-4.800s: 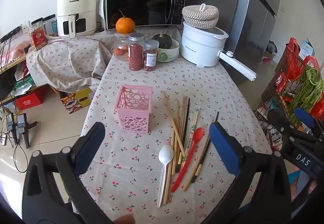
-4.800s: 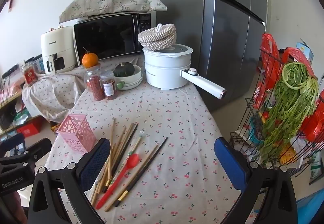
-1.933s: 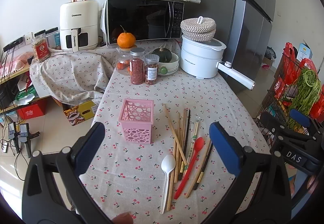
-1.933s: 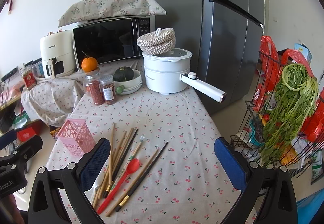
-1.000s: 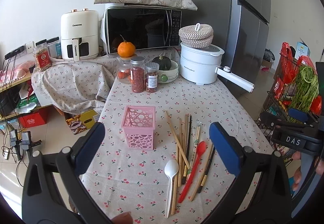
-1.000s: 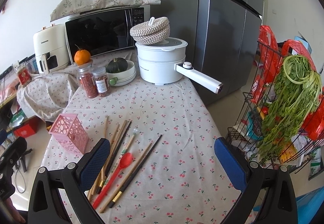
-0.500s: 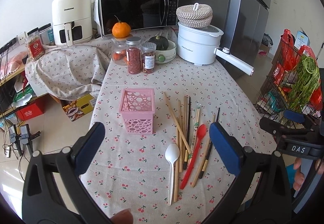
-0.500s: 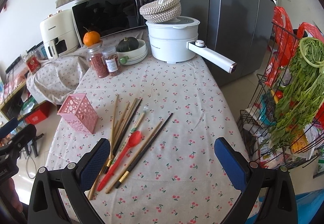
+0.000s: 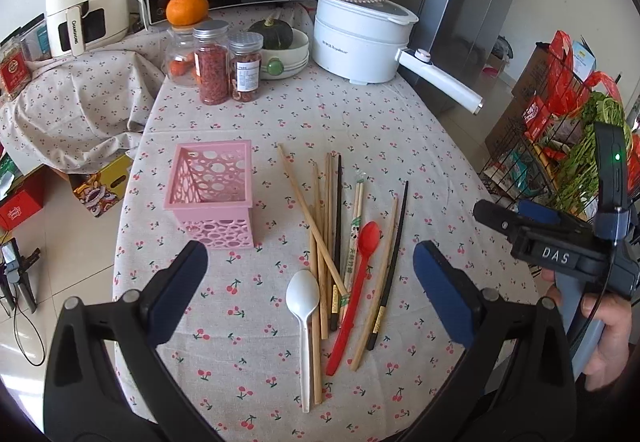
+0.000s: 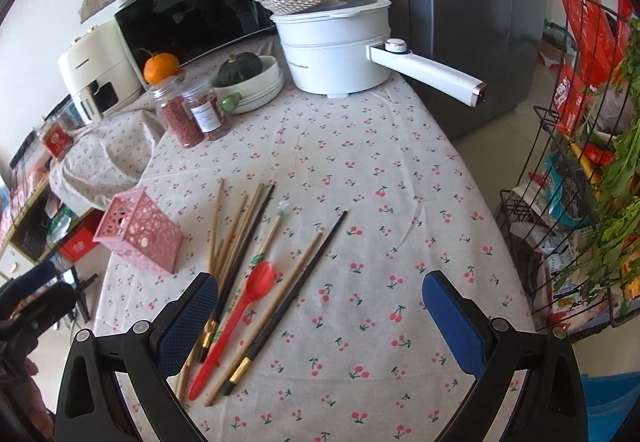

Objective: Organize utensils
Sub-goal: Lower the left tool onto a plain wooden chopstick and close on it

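Observation:
A pink perforated holder (image 9: 210,192) (image 10: 140,240) stands empty on the cherry-print tablecloth. Right of it lies a loose pile: several wooden and black chopsticks (image 9: 324,218) (image 10: 236,230), a red spoon (image 9: 356,278) (image 10: 244,302) and a white spoon (image 9: 303,306). My left gripper (image 9: 308,282) hovers open over the near end of the pile, holding nothing. The right gripper (image 10: 320,306) is open above the cloth just right of the pile, its left pad over the chopstick ends. In the left wrist view the right gripper's body (image 9: 560,242) shows at the right, held by a hand.
At the back stand two spice jars (image 9: 228,68), an orange (image 9: 187,8), a bowl with a green squash (image 9: 280,46), a white electric pot (image 9: 360,38) with a long handle (image 10: 428,72), a microwave and an air fryer. A wire rack with greens (image 10: 592,162) stands right of the table.
Both grippers have tipped down and moved closer to the table, so the holder and the utensil pile look larger. Nothing on the table has moved.

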